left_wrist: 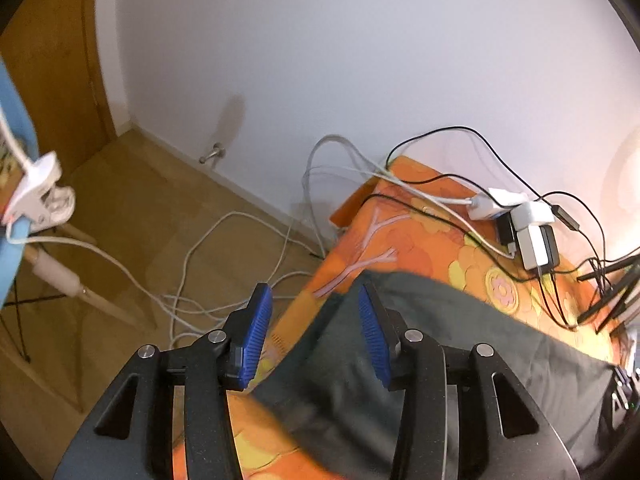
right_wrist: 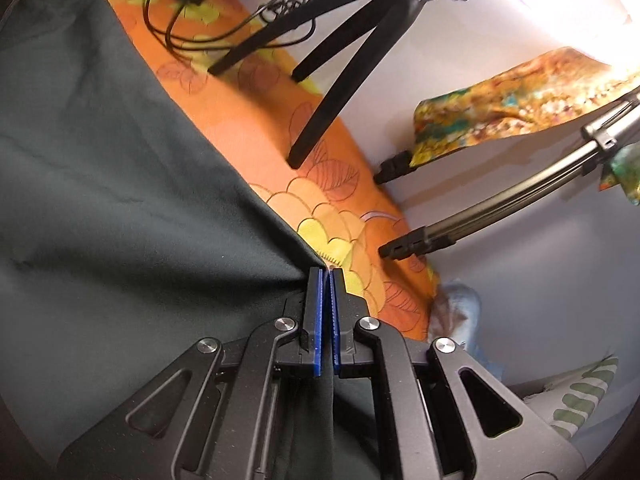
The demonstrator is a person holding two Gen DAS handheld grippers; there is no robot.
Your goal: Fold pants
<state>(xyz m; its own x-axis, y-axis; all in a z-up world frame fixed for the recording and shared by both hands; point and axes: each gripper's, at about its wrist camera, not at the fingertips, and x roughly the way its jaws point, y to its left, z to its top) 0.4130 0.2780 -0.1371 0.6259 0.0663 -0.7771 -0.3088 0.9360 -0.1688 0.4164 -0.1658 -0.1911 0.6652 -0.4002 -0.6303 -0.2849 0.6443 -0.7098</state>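
Pants: dark grey, spread on the orange cloth, one edge hanging over the table side.
Left gripper: jaws apart, pads off the fabric, pants edge lying below between them.
Right gripper: jaws clenched on a pants edge, fabric pulled into a taut fold.
Tripod: standing on the cloth, beside the pants.

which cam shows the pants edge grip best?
Right wrist view: the right tool is shut on the dark pants at their edge, seen close up. Left wrist view shows only the pants lying under the open left tool.
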